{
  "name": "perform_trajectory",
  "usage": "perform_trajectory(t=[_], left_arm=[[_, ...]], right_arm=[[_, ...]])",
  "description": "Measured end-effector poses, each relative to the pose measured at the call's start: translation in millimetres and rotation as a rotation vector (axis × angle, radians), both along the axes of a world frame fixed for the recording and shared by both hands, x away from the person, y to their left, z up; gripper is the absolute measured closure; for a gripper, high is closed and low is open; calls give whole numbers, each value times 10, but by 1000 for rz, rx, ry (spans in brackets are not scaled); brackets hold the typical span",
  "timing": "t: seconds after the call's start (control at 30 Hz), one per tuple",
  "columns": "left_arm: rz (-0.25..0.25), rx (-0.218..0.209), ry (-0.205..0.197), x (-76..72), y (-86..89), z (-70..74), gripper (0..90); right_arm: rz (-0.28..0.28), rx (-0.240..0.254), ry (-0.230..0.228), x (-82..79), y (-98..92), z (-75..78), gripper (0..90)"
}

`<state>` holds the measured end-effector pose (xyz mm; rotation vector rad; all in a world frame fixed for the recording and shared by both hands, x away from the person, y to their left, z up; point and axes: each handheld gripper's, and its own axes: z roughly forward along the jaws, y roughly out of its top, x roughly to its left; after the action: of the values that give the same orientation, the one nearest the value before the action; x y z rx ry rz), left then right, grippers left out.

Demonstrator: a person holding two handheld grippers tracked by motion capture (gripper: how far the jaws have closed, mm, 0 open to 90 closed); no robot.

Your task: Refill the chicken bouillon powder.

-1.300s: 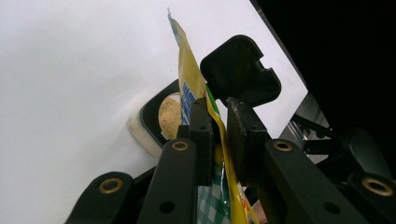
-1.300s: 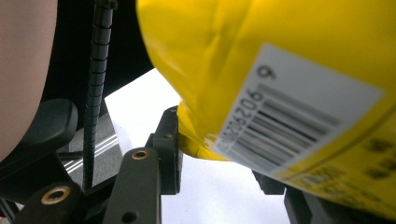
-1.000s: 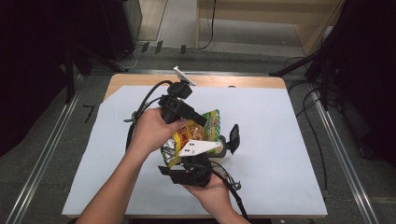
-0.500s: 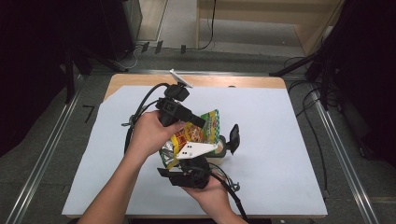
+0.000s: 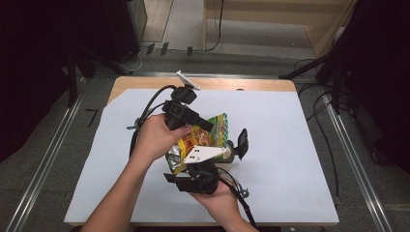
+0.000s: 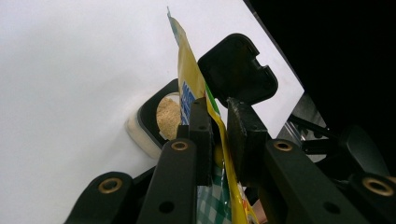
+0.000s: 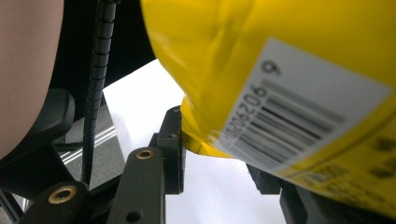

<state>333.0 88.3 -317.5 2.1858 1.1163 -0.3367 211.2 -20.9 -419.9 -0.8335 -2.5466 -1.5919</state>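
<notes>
A yellow and green snack pouch hangs tilted over the white sheet, held between both grippers. My left gripper is shut on the pouch's upper part; in the left gripper view the pouch stands edge-on, pinched in that gripper. From below, my right gripper is shut on the pouch's lower corner; the barcode side shows above its jaws. Just under the pouch's top edge sits a small white jar of tan powder, its black flip lid open. The jar stands right of the grippers.
The white sheet covers most of the wooden table, with free room right and far left. Cables trail from the left gripper. Metal rails and dark equipment flank the table on the floor.
</notes>
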Motion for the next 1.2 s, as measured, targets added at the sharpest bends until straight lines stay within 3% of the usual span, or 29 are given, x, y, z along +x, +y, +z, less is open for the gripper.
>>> perform_trajectory(t=[0.13,0.33,0.47,0.63,0.83,1.2], left_arm=[[1,-4,2,12,8,7,805],[7,4,-11,8,-5,2,799],[-5,-2,-4,-20,-5,-21,800],[-3,-1,-4,-82,22,-36,799],[-10,-1,5,-132,78,-52,799],[-8,-4,13,-202,197,-109,799]], right_arm=[[2,-5,-2,2,-5,21,634],[-5,5,31,6,3,19,633],[-6,10,24,0,-5,-16,632],[3,7,-2,-37,8,-60,609],[26,-24,-75,-88,20,-133,608],[72,-33,-145,-140,52,-304,576]])
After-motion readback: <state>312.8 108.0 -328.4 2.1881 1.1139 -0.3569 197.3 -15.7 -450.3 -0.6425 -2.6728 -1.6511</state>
